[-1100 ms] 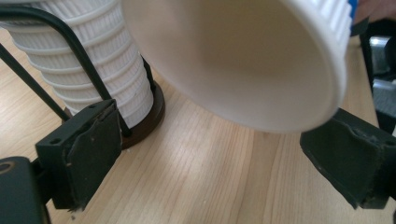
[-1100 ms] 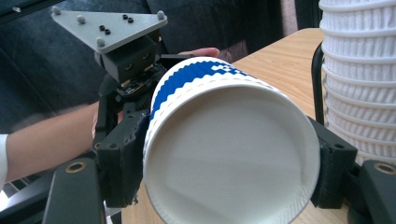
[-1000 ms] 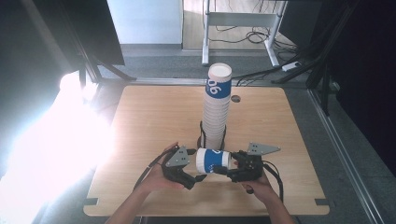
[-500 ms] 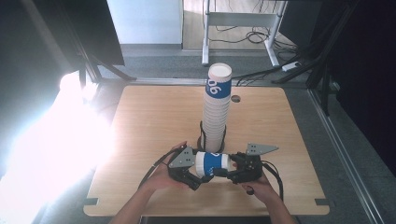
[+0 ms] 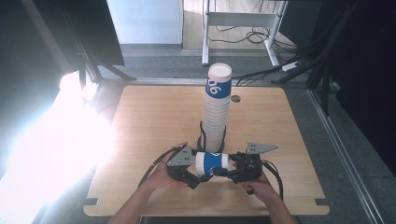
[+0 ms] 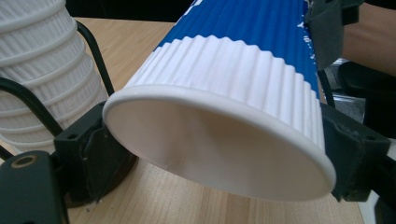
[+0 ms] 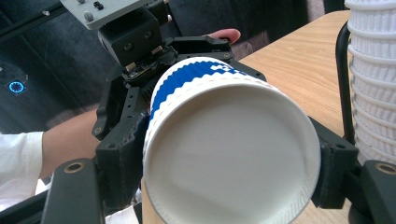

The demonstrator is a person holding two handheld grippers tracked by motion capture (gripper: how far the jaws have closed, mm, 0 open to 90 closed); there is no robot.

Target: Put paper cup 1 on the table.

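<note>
While lying sideways, cup (image 5: pixel 211 164) spans both grippers.

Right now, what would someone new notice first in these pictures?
A tall stack of cups stands upright mid-table. In front of it, near the table's front edge, the left gripper and right gripper hold one blue and white cup lying sideways between them, one at each end.

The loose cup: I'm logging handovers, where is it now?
In the high view the cup lies sideways near the table's front edge, clamped between the left gripper and right gripper, just before the tall cup stack.
</note>
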